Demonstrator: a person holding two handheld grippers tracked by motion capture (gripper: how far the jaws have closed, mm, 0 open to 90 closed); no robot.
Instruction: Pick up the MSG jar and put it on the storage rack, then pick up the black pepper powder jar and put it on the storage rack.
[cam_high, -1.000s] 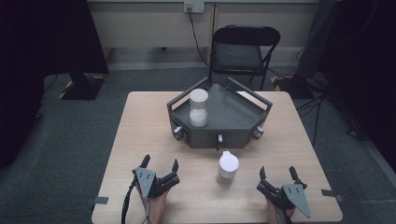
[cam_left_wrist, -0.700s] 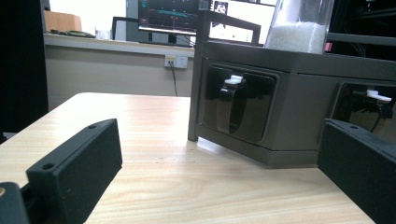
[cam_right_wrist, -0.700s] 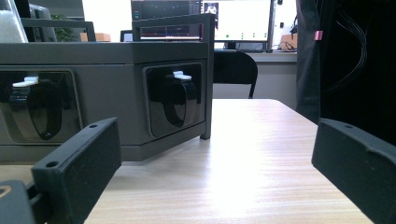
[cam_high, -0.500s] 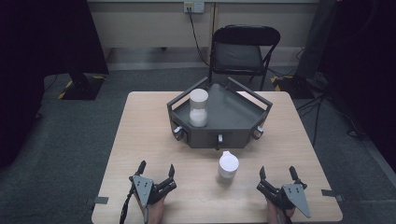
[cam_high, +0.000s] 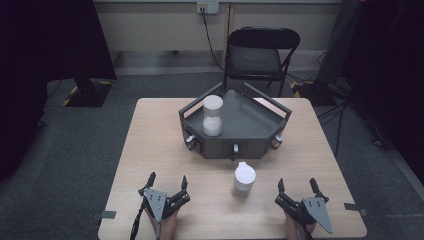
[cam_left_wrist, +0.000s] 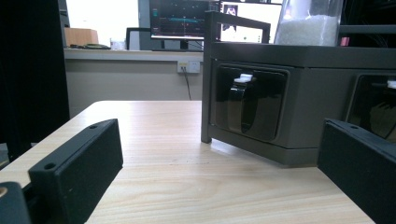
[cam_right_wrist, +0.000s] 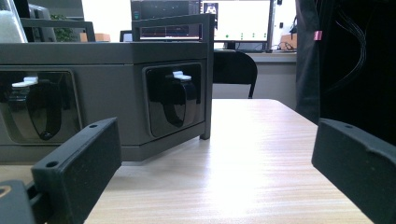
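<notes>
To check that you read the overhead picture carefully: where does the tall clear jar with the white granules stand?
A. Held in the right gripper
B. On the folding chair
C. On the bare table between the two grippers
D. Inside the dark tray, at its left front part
D: in the high view the jar stands upright inside the dark tray, near its left front wall, while the smaller white container sits on the table in front of the tray.
</notes>
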